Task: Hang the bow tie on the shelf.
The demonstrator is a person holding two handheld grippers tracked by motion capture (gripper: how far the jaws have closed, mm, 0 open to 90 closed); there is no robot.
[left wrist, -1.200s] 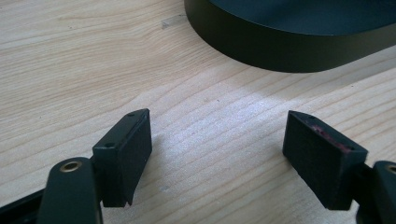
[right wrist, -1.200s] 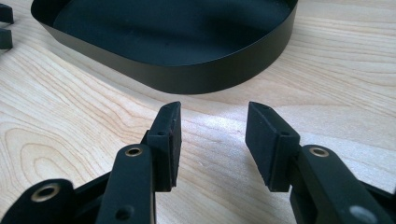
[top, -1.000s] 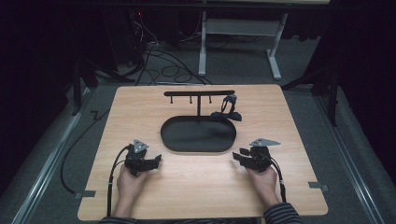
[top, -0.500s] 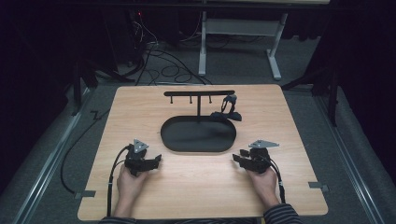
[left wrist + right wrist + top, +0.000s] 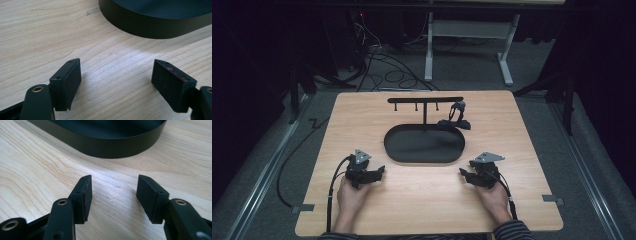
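Black oval tray (image 5: 424, 145) lies between and just ahead of your left gripper (image 5: 381, 171) and right gripper (image 5: 463, 174); both spread, empty, the right's jaws just widened.

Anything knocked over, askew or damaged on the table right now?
Nothing stands out. The oval black tray sits flat, the hook stand is upright, a small dark item lies beside its post, and both grippers rest open and empty.

Oval tray (image 5: 424, 145) sits mid-table (image 5: 532, 150). At its twelve o'clock stands the hook rack (image 5: 425, 100); at one o'clock, a small dark object (image 5: 455, 120) just beside the rim. Left gripper (image 5: 381, 171) lies at seven o'clock, right gripper (image 5: 463, 173) at five, both on the table.
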